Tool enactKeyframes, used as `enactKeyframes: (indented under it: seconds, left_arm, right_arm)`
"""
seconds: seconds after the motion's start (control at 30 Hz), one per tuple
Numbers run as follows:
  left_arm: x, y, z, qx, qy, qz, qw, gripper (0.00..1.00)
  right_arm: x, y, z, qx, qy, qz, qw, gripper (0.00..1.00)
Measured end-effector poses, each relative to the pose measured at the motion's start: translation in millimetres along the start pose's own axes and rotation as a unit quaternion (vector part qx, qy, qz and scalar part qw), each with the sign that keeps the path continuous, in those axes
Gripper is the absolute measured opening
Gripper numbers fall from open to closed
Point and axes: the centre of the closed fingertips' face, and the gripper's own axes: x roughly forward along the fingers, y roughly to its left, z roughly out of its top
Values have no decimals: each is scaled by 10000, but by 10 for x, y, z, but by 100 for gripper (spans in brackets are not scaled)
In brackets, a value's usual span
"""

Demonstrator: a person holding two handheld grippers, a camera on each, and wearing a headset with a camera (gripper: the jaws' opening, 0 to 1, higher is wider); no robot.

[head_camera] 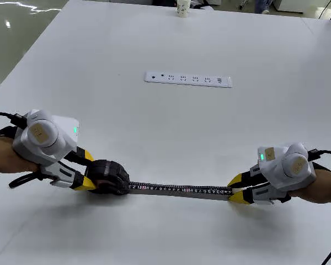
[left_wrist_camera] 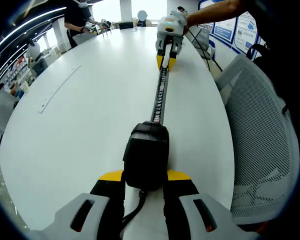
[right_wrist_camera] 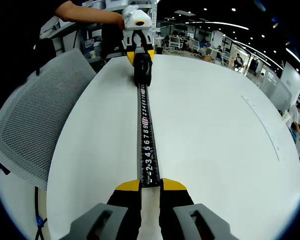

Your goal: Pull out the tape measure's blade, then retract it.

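Observation:
A black tape measure case (head_camera: 108,176) rests on the white table, and my left gripper (head_camera: 87,172) is shut on it; the left gripper view has the case (left_wrist_camera: 146,155) between the yellow-tipped jaws. The dark blade (head_camera: 179,189) with white numbers runs out to the right along the table. My right gripper (head_camera: 236,188) is shut on the blade's end. Along the right gripper view the blade (right_wrist_camera: 146,145) stretches from my jaws (right_wrist_camera: 150,186) to the far case (right_wrist_camera: 142,70). The right gripper (left_wrist_camera: 166,61) appears far off in the left gripper view.
A white power strip (head_camera: 188,79) lies across the middle of the table (head_camera: 154,127). A paper cup (head_camera: 183,8) stands at the far edge. A grey mesh chair (left_wrist_camera: 262,135) sits beside the table. People work at desks in the background.

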Motion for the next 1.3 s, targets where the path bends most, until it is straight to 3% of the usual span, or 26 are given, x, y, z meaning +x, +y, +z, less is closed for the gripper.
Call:
enactKeyframes:
  seconds: [0.5, 0.83, 1.3]
  left_arm:
    - [2, 3, -2, 181, 161, -2, 9997, 24]
    - [-1, 13, 2, 233, 216, 29, 9995, 26]
    - [-31, 18, 9, 85, 265, 135, 9995, 35]
  right_arm:
    - [13, -3, -5, -175, 272, 21, 9995, 11]
    - [4, -23, -14, -177, 302, -50, 9994, 12]
    - [-123, -7, -48, -248, 374, -244, 9987, 22]
